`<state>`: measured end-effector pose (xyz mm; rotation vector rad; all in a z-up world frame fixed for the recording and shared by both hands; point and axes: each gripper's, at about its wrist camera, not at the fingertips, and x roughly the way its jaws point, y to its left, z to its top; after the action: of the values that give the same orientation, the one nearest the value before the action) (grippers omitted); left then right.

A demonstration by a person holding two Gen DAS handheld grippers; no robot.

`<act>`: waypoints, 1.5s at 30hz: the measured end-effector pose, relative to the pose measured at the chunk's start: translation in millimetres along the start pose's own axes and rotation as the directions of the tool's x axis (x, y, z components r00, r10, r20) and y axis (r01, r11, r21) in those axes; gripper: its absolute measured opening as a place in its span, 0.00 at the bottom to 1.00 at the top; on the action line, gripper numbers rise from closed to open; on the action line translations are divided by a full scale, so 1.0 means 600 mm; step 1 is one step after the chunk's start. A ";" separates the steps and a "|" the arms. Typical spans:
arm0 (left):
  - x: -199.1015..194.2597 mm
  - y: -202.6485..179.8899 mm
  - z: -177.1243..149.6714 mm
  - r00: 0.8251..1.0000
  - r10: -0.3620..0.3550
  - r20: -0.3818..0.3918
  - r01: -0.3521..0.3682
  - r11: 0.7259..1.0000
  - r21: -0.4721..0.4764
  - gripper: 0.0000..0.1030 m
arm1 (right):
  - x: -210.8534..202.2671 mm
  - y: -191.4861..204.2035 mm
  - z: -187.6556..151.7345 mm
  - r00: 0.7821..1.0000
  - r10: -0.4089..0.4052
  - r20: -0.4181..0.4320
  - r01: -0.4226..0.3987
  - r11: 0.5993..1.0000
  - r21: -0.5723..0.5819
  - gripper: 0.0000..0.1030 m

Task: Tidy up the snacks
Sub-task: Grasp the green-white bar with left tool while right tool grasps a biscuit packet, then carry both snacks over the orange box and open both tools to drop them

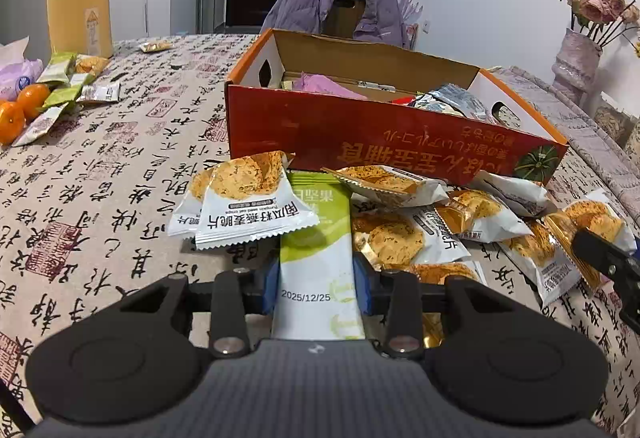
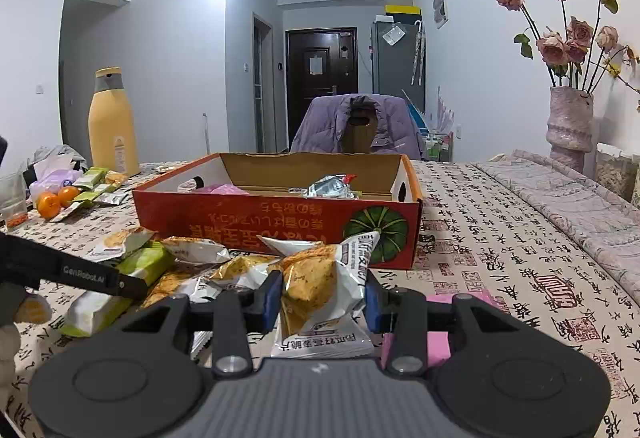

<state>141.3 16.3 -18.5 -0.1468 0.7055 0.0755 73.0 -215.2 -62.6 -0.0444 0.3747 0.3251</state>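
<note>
My left gripper (image 1: 318, 292): clamped on a green-and-white foil snack bar packet (image 1: 316, 262). My right gripper (image 2: 320, 298): clamped on a white-and-gold crisp packet (image 2: 320, 286). Ahead of both: loose packet heap, then an open red cardboard box (image 2: 276, 214).

A tall yellow bottle (image 2: 112, 120) is standing at the far left of the table, with two oranges (image 2: 56, 200) lying near it. A purple jacket (image 2: 358, 128) is hanging over the far chair. A vase (image 2: 570, 122) is holding dried roses (image 2: 568, 38) at the right.
</note>
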 end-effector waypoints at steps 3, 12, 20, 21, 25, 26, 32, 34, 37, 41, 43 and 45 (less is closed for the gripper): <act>-0.007 0.001 -0.002 1.000 -0.008 0.002 0.008 1.000 0.012 0.36 | -0.001 0.000 0.001 1.000 0.004 0.004 -0.004 1.000 0.001 0.38; -0.067 -0.005 0.011 0.994 -0.047 0.101 0.043 0.998 0.040 0.36 | -0.008 0.004 0.007 1.000 0.007 0.026 -0.008 1.000 0.004 0.38; -0.096 -0.013 0.049 0.982 -0.045 0.182 0.037 0.998 0.045 0.36 | -0.001 0.007 0.029 0.998 0.016 0.054 -0.017 1.000 0.004 0.38; -0.096 -0.014 0.054 0.981 -0.047 0.188 0.039 0.998 0.044 0.36 | 0.002 0.007 0.032 0.998 0.018 0.058 -0.018 1.000 0.006 0.38; -0.090 -0.019 0.080 0.975 -0.050 0.214 0.039 0.998 0.052 0.36 | 0.015 0.005 0.048 0.997 0.027 0.070 -0.029 0.999 0.026 0.38; -0.088 -0.021 0.086 0.974 -0.049 0.219 0.038 0.998 0.055 0.37 | 0.019 0.005 0.052 0.997 0.028 0.074 -0.030 0.999 0.029 0.38; -0.072 -0.039 0.132 0.966 -0.054 0.253 0.037 0.997 0.069 0.37 | 0.046 0.001 0.094 0.993 0.031 0.112 -0.034 0.999 0.032 0.38; -0.065 -0.045 0.148 0.962 -0.056 0.266 0.039 0.997 0.071 0.37 | 0.058 -0.001 0.111 0.992 0.032 0.125 -0.036 0.999 0.033 0.38; -0.053 -0.051 0.171 0.959 -0.055 0.280 0.037 0.997 0.070 0.37 | 0.079 -0.004 0.138 0.990 0.027 0.139 -0.031 0.999 0.028 0.38; -0.032 -0.056 0.195 0.956 -0.054 0.287 0.037 0.997 0.065 0.37 | 0.113 -0.011 0.167 0.991 0.031 0.132 -0.036 0.999 0.034 0.38; -0.018 -0.058 0.206 0.957 -0.054 0.287 0.039 0.998 0.059 0.37 | 0.131 -0.015 0.179 0.991 0.031 0.126 -0.036 0.999 0.037 0.38; -0.006 -0.060 0.217 0.956 -0.055 0.290 0.041 0.998 0.053 0.37 | 0.150 -0.019 0.190 0.993 0.029 0.118 -0.034 0.999 0.042 0.38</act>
<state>226.2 1.7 85.2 -0.1057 0.4085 0.0330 196.1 -186.7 10.3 0.0233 0.2663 0.3490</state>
